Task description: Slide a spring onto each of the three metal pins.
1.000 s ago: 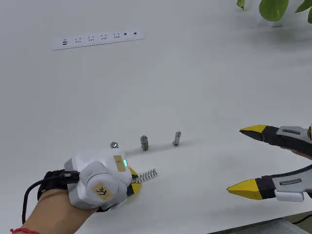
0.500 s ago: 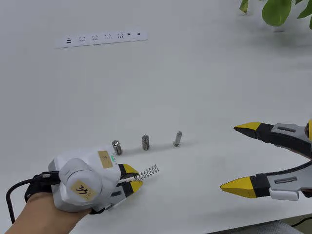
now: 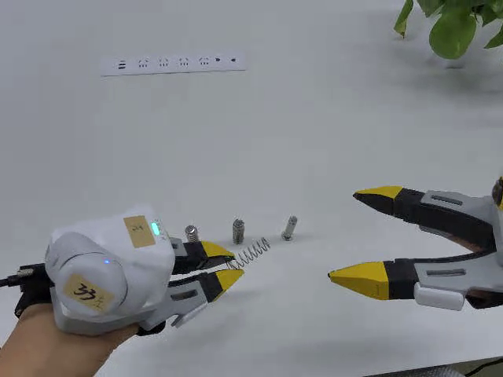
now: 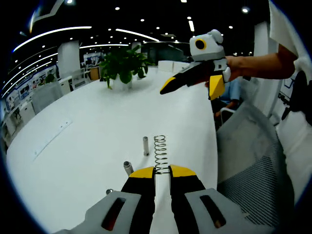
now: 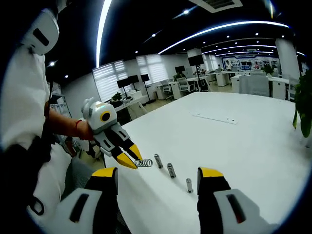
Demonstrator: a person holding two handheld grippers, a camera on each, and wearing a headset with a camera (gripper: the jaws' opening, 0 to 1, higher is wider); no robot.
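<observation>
Three short metal pins stand in a row on the white table: the left pin and the middle pin each look wrapped in a spring, while the right pin looks bare. My left gripper is shut on one end of a loose spring, which sticks out towards the gap between the middle and right pins. In the left gripper view the spring rises from the left gripper beside the bare pin. My right gripper hovers open at the right, holding nothing.
A white power strip lies at the far side of the table. A green plant stands at the back right. The table's front edge runs just below the right gripper. An office with desks lies beyond the table.
My left gripper has lifted and moved right with the spring, bringing its free end close to the pins. The right gripper has drifted a little to the left.
</observation>
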